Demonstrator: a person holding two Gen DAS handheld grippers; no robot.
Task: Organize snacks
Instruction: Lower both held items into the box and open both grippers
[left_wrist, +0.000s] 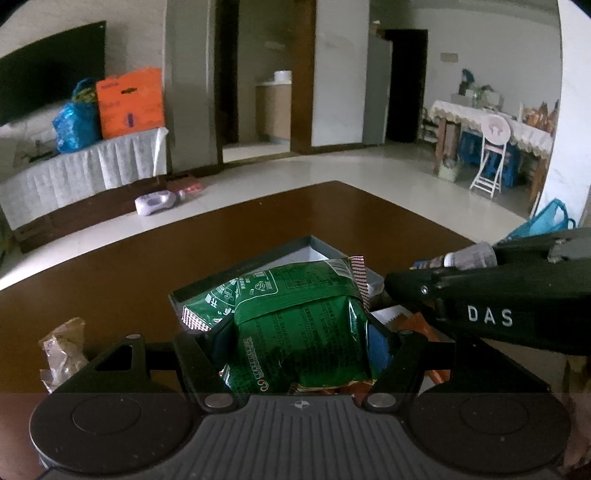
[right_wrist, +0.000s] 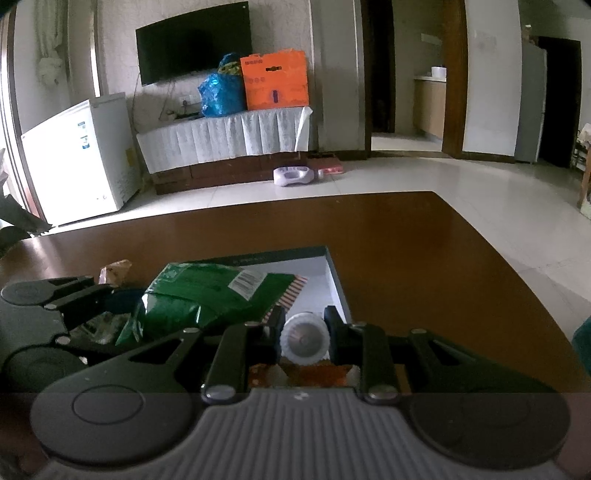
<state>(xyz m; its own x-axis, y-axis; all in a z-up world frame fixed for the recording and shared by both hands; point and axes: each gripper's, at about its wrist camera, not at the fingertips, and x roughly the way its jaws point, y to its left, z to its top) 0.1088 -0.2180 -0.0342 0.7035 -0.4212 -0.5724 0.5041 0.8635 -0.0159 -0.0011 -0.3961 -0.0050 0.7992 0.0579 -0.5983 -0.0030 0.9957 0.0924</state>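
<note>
Left wrist view: my left hand-held gripper is clenched on a green snack bag, its fingers pressing the bag's two sides. The bag hangs over the near end of an open box with a dark rim and white inside, which sits on the brown bench toward its far corner. A second green bag with a red-and-white checked edge lies inside the box. The print on both bags is too small for me to read. To the left of the gripper, a clear packet of brownish pieces lies on the bench. From the right, my right hand-held gripper reaches in, gripping a small bottle with a white cap; its body reads "DAS". Orange wrappers show beneath it. The bench beyond the box lies open up to its far corner.

Right wrist view: the right gripper is closed on the bottle, seen cap-on between the fingers, at the box's near right corner. The green bag, with a white barcode label, lies across the box's left side, held by the left gripper. White box floor shows bare at the far right. An orange wrapper sits just under the bottle. Open bench runs right of the box to the bench's right edge.
</note>
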